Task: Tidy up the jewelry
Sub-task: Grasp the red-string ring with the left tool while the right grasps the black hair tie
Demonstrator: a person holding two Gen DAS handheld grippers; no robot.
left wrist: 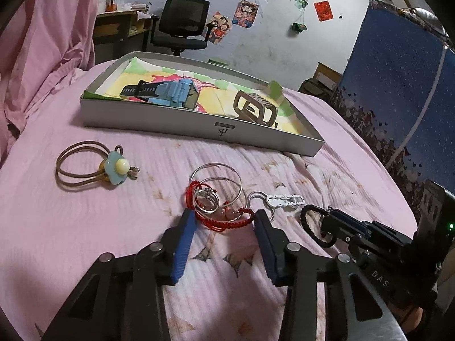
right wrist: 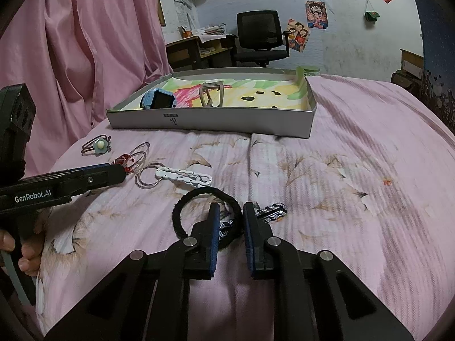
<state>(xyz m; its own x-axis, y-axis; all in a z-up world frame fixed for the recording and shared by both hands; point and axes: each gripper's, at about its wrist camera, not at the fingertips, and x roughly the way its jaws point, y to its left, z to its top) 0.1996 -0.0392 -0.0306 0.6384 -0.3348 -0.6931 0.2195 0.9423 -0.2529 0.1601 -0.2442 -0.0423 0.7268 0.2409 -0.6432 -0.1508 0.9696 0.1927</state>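
A shallow grey box (left wrist: 256,136) (right wrist: 210,119) on the pink bed holds a blue watch (left wrist: 167,93) (right wrist: 157,99) and a beige hair claw (left wrist: 256,109) (right wrist: 210,93). My left gripper (left wrist: 224,218) is open, its jaws on either side of a red cord bracelet (left wrist: 227,218) tangled with silver hoops (left wrist: 216,182) and a ring. My right gripper (right wrist: 231,213) is open around the rim of a black hair tie (right wrist: 182,207), by a striped clip (right wrist: 270,210). A white clip on a ring (left wrist: 284,200) (right wrist: 184,176) lies between them.
A brown hair tie with a blue flower (left wrist: 116,167) (right wrist: 99,145) lies at the left. A pink curtain (right wrist: 85,42) hangs to the left of the bed. An office chair (right wrist: 261,37) and a desk stand behind. A blue starry cloth (left wrist: 398,85) hangs at the right.
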